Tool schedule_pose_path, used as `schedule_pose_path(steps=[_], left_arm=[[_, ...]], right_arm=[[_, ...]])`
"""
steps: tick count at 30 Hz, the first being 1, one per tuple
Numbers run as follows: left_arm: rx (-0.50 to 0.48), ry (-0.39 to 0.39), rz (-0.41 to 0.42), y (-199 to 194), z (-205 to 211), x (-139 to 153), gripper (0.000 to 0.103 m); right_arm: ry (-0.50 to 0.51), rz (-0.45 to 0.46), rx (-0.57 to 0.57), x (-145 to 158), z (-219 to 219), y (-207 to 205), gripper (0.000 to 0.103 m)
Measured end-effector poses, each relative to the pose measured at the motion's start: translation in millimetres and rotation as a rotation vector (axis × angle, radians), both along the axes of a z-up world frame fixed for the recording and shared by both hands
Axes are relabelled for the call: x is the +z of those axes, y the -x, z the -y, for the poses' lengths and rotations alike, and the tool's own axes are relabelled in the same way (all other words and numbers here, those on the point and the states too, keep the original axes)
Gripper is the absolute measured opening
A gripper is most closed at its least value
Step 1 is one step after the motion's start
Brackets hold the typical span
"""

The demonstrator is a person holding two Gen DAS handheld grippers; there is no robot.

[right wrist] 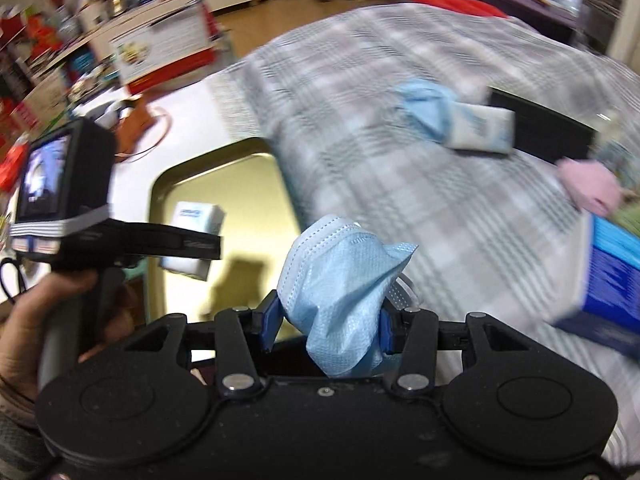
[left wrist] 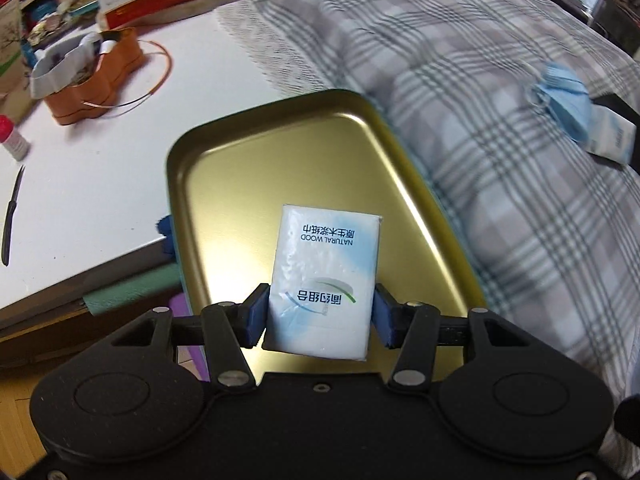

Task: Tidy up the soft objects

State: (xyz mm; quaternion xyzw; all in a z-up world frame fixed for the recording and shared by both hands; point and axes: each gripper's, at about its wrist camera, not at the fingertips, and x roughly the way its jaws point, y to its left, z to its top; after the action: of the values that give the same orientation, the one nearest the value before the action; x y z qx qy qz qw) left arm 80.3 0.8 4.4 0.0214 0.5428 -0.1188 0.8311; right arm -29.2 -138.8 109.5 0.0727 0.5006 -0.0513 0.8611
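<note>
Two soft items in hand: my left tool is pinching the tissue pack over the gold tray; my right tool is squeezing the crumpled mask. Both light, compressible; I am gripping mid-body.

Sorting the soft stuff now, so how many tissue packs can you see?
2. One tissue pack is clamped in the left tongs over the gold tray; the other lies on the plaid blanket. More may be hidden.

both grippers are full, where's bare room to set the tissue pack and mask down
The gold tray is bare, bordered by the white table and the plaid blanket. The blanket's near middle is open; its far right is crowded with another mask, tissue pack and boxes.
</note>
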Motion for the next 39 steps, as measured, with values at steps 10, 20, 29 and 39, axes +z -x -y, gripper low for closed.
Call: schedule_pose_path(steps=[10, 20, 29, 39], left_arm=[[0.077, -0.007, 0.045, -15, -26, 1, 0.067], [0.101, -0.010, 0.038, -16, -28, -1, 0.080], [0.063, -0.032, 0.010, -11, -17, -8, 0.081], [0.016, -0.030, 0.040, -1, -4, -7, 0.091]], right_arm=[[-0.024, -0.020, 0.110, -25, -48, -54, 0.059], [-0.023, 0.017, 0.102, -21, -42, -55, 0.073], [0.015, 0.026, 0.064, -11, -22, -32, 0.074], [0.058, 0.023, -0.125, -3, 47, 34, 0.074]])
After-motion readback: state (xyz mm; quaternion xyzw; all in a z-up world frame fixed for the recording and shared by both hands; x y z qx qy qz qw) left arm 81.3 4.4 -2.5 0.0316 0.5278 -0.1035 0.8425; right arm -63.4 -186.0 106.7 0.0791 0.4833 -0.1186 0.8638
